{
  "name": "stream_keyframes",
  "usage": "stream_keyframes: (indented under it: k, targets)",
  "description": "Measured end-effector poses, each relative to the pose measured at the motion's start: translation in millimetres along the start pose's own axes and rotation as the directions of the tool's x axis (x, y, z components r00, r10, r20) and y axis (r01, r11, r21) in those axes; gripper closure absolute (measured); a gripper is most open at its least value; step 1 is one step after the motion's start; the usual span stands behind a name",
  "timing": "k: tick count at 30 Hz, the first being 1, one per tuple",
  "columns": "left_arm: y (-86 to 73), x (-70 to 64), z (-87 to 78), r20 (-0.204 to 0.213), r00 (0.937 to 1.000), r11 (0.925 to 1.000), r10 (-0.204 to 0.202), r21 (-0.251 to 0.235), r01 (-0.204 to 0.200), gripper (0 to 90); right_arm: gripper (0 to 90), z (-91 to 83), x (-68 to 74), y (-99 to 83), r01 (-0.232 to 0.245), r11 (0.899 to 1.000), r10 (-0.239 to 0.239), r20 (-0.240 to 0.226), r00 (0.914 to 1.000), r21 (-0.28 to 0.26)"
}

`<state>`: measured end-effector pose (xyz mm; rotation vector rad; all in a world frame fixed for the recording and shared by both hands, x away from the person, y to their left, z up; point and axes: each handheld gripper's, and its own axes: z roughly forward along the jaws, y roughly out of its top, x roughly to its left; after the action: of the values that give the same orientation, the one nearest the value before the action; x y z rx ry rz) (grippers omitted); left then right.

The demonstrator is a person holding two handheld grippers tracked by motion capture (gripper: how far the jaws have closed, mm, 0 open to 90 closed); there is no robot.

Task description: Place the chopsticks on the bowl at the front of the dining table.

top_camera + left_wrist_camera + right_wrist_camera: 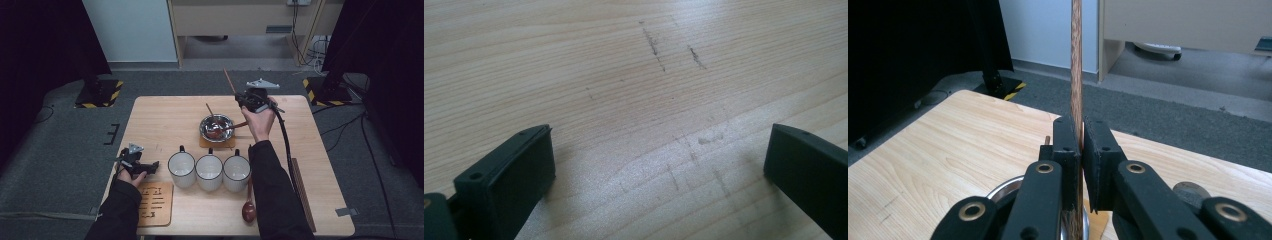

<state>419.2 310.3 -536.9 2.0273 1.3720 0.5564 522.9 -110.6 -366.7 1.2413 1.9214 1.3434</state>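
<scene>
Chopstick [1076,75] is the thing in hand. On my left, the left claw [150,166] rests spread and empty on the tabletop [165,120] beside three mugs [209,170]. Rightward, the right claw [1081,145] pinches it upright above the steel bowl [216,126]; I'd keep it vertical and lower slowly.

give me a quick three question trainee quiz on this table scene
1. True or false: the right gripper is shut on a thin brown wooden stick.
2. How many white mugs with dark rims stand in the row at the near side of the table?
3. What lies beneath the open left gripper? A) bare wooden tabletop B) round steel bowl C) wooden spoon

Key: 1 true; 2 three; 3 A.
</scene>
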Motion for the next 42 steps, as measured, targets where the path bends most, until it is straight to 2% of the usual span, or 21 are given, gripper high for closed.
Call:
stream_keyframes:
  k: [9,19,23,42]
  targets:
    - [0.1,0.1,0.0,0.001,1.0,1.0,0.001,0.0,-0.001,0.0,84.8,23.0,0.6,-9.0,-0.009,0.999,0.01,-0.005,0.9999,0.032]
    - [0.1,0.1,0.1,0.002,1.0,1.0,0.001,0.0,-0.001,0.0,84.8,40.7,5.7,-17.1,0.0,0.999,0.001,-0.023,0.9997,0.047]
    - [0.1,0.2,0.1,0.002,1.0,1.0,0.001,0.0,-0.001,0.0,84.8,52.3,7.1,-25.5,0.005,0.996,-0.002,-0.028,0.9996,0.085]
    - [0.1,0.1,0.2,0.003,1.0,1.0,0.001,-0.001,-0.001,0.0,84.8,78.5,18.1,-46.5,0.006,0.988,0.002,-0.052,0.9987,0.154]
